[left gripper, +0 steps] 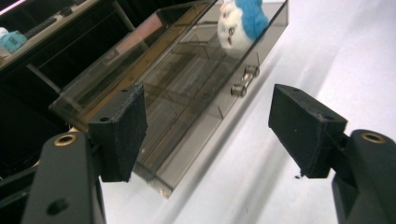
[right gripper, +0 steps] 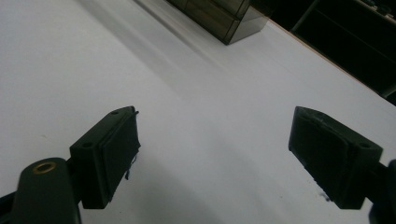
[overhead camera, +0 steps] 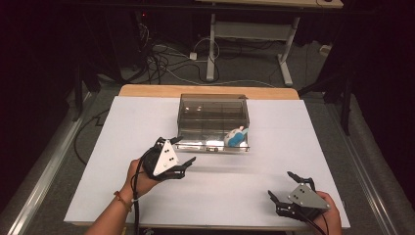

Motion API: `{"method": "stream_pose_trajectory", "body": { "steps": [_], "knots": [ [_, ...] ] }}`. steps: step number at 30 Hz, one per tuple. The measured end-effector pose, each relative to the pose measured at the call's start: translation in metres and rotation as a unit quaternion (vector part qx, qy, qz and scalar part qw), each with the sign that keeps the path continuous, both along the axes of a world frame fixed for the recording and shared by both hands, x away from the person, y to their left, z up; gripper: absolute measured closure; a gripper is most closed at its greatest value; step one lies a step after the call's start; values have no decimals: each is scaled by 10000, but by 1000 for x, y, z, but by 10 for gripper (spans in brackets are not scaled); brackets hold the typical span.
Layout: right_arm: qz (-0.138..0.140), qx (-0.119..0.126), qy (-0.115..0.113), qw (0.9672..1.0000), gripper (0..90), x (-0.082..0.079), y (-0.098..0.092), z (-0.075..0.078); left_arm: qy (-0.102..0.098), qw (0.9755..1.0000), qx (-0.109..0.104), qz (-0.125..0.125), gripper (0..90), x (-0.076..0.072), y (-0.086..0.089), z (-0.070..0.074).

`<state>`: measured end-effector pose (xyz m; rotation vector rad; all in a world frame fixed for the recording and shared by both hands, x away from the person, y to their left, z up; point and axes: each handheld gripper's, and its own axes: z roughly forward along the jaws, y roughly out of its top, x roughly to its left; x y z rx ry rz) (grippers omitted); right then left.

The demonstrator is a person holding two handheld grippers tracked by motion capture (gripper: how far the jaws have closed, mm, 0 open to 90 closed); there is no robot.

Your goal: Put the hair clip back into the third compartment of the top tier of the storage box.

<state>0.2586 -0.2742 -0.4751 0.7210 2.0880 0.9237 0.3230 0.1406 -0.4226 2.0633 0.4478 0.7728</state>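
A smoky clear plastic box [overhead camera: 214, 117] with inner dividers stands at the middle back of the white table [overhead camera: 122, 191]. A blue and white plush toy [overhead camera: 236, 137] rests at its front right corner, seen too in the left gripper view as the toy [left gripper: 240, 21] above the box's metal latch [left gripper: 245, 80]. My left gripper [overhead camera: 182, 154] is open just left of the box's front, nothing between its jaws. My right gripper [overhead camera: 284, 187] is open near the table's front right, over bare table. The box's corner [right gripper: 231, 18] lies far ahead of it.
A wooden board edge [overhead camera: 205, 91] sticks out behind the white surface. Beyond it are a desk's white legs [overhead camera: 211, 44] and tangled cables [overhead camera: 161, 58] on the floor. Dark floor drops away on both sides of the table.
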Motion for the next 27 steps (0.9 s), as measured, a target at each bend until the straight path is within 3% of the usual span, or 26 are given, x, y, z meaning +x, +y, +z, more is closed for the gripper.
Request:
{"method": "stream_pose_trajectory", "body": {
  "steps": [15,27],
  "knots": [
    [22,-26,24,10000,165,0,2,-1,134,9997,1,191,274,-8,21,-18],
    [17,-25,15,10000,165,0,3,0,361,9988,55,336,274,-17,40,-39]
  ]
}}
